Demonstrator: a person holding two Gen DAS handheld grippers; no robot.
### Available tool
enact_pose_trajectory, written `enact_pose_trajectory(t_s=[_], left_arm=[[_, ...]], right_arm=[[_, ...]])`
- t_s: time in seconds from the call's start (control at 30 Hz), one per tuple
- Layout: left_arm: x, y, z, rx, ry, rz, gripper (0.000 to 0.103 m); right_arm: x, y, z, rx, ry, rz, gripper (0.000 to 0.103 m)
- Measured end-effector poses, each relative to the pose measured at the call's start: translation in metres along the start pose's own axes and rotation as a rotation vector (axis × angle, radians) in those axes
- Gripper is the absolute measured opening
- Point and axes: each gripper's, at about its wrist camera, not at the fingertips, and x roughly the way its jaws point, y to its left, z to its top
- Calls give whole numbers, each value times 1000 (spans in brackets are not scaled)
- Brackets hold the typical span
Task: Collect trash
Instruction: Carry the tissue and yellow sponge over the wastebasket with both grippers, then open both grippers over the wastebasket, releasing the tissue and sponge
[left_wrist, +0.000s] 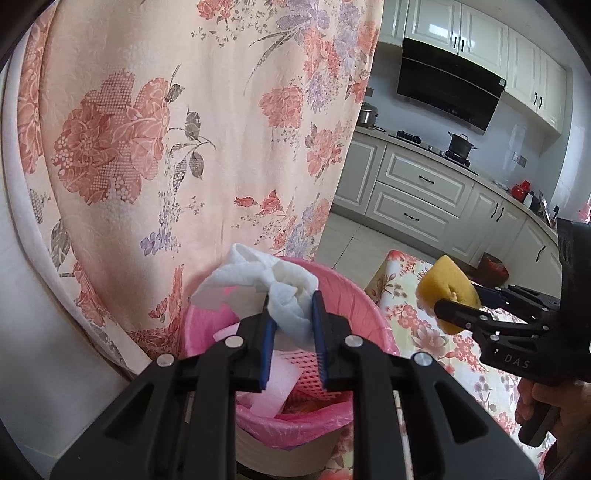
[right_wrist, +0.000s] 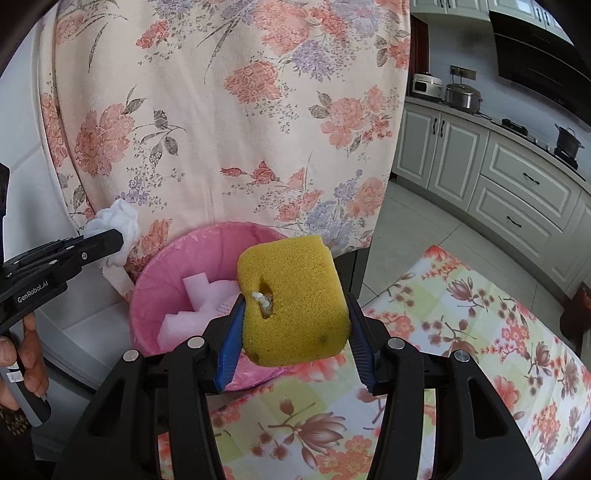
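Both hands are loaded and close to the pink bin (left_wrist: 295, 413), which is lined with a pink bag and already has pale foam scraps (right_wrist: 199, 306) lying in it. The left claw (left_wrist: 291, 321) is clenched on a crumpled white paper towel (left_wrist: 280, 291), held right over the bin's mouth. The right claw (right_wrist: 295, 325) is grasping a yellow sponge block (right_wrist: 295, 302), squeezed between its blue pads; the sponge hangs over the near rim of the bin and the flowered bench (right_wrist: 480, 332) beside it, not squarely over the opening.

The sponge worries me most. Let go where it is and it could catch the rim and bounce onto the bench or the floor, being light and springy. It needs carrying further over the bag first.

The towel has a loose tail trailing toward the flowered curtain (left_wrist: 184, 129) behind the bin. If that tail drapes over the rim when released, the wad may slide down outside. It might also cling to a pad, though from here I can't tell how firmly it's pinched.

The two claws are near each other, so crowding both over one small opening at once risks a knock that shakes something loose or tips the bin.
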Motion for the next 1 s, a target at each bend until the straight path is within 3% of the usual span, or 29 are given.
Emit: enact_pose_trajectory(t_s=[0.83,0.9,1.0], left_arm=[[75,31,29,-15,91,-31,23],[78,33,31,-23,93,-27,28],[80,35,32,-37,93,-21,44]], right_arm=[[99,34,39,-5,102,84,52],[101,33,40,-1,101,90,53],[103,32,40,5,101,89,61]])
